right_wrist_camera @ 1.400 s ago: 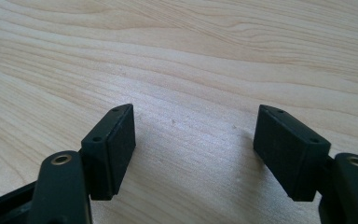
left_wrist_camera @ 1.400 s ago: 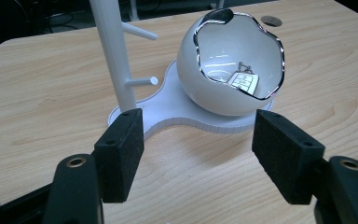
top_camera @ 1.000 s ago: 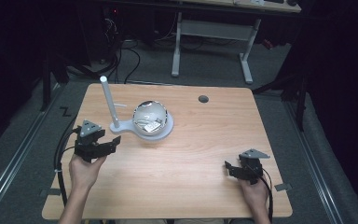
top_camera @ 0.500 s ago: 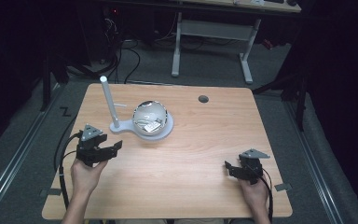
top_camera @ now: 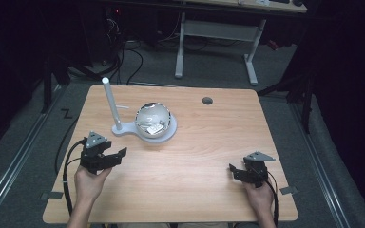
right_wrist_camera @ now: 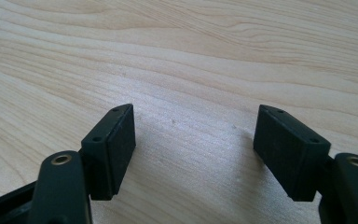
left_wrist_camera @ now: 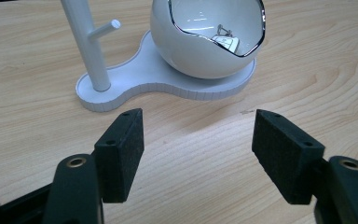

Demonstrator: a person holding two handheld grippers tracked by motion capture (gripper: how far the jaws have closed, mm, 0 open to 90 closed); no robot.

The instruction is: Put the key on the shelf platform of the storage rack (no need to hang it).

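the left gripper (top_camera: 116,154) hangs over the wooden table (top_camera: 209,142) with its jaws spread apart and nothing between them; in the left gripper view (left_wrist_camera: 198,149) only bare wood grain lies between the two black pads (left_wrist_camera: 121,151). straight ahead of those jaws, near but not touching, stands a white stand (left_wrist_camera: 168,81) with a ribbed edge. on its wide end, ahead and slightly toward the right jaw, sits a white egg-shaped bowl (left_wrist_camera: 200,49) with a shiny silver rim, its opening tilted toward the gripper. a small metal item (left_wrist_camera: 226,37) lies inside the bowl; what it is cannot be told. on the narrow end of the stand, ahead of the left jaw, a white post (left_wrist_camera: 86,42) rises upright with a short peg (left_wrist_camera: 105,29) sticking out sideways.

the right gripper (top_camera: 235,172) is well apart from the stand, near the table's front right corner. its jaws are also spread wide with nothing held, and in the right gripper view (right_wrist_camera: 196,151) only the bare tabletop lies between and beyond the pads (right_wrist_camera: 114,147).
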